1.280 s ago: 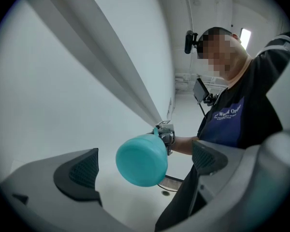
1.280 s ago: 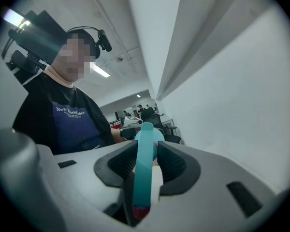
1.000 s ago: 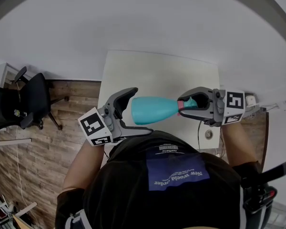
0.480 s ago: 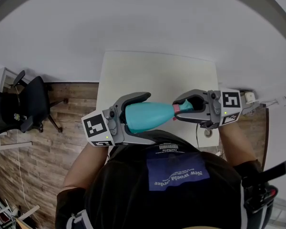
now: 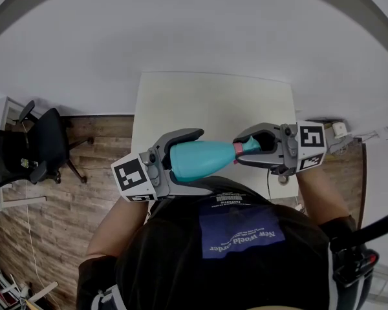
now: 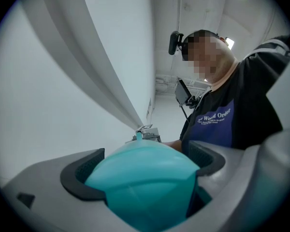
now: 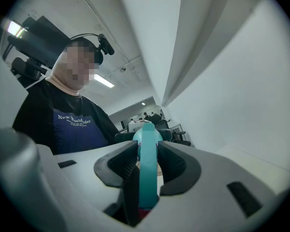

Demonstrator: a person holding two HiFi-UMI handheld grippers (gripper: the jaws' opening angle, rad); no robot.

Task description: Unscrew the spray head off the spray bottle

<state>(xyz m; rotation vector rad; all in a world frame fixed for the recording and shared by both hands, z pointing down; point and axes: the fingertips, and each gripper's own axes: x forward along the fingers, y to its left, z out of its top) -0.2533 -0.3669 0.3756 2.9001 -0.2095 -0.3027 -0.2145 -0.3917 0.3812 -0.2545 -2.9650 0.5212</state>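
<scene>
I have the spray bottle lying level in the air in front of my chest, over the near edge of the white table, which runs off toward 12 o'clock in the head view. The bottle's fat teal base points to 9 o'clock and its neck to 3 o'clock. My left gripper comes in from 8 o'clock, with one jaw arching over the base and the other passing under it. Its jaws stand very wide and have just been closing, with the base between them. In the left gripper view the rounded base fills the gap, and both dark pads look to lie against its sides, so I read that claw as gripping the bottle body. My right gripper reaches in from 3 o'clock and is pinched narrow on the spray head. In the right gripper view the slim teal part stands upright, squeezed between the ribbed pads. A pink collar shows where the head meets the neck, right at those jaw tips, and the head is on the bottle. Each gripper's marker cube faces up, the left one at 8 o'clock of the bottle and the right one at 3 o'clock. A black office chair stands on the wooden floor well off toward 9 o'clock.
</scene>
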